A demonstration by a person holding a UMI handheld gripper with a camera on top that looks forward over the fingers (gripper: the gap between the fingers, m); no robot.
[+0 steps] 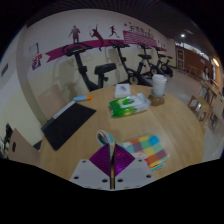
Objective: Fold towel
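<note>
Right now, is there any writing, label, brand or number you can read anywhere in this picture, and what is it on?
No text is readable.
Wall band: pink exercising figures, no legible words.
Green-and-white packet on the table: printing too small to read.
White cup: no visible label.
Colourful towel: striped pattern only, ahead of the hand-held gripper.

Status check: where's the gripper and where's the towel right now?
Gripper above table, fingers near closed, holding nothing clear. Colourful folded towel just ahead, beside fingers, untouched. Green-white packet and cup further beyond, not obstructing.
</note>
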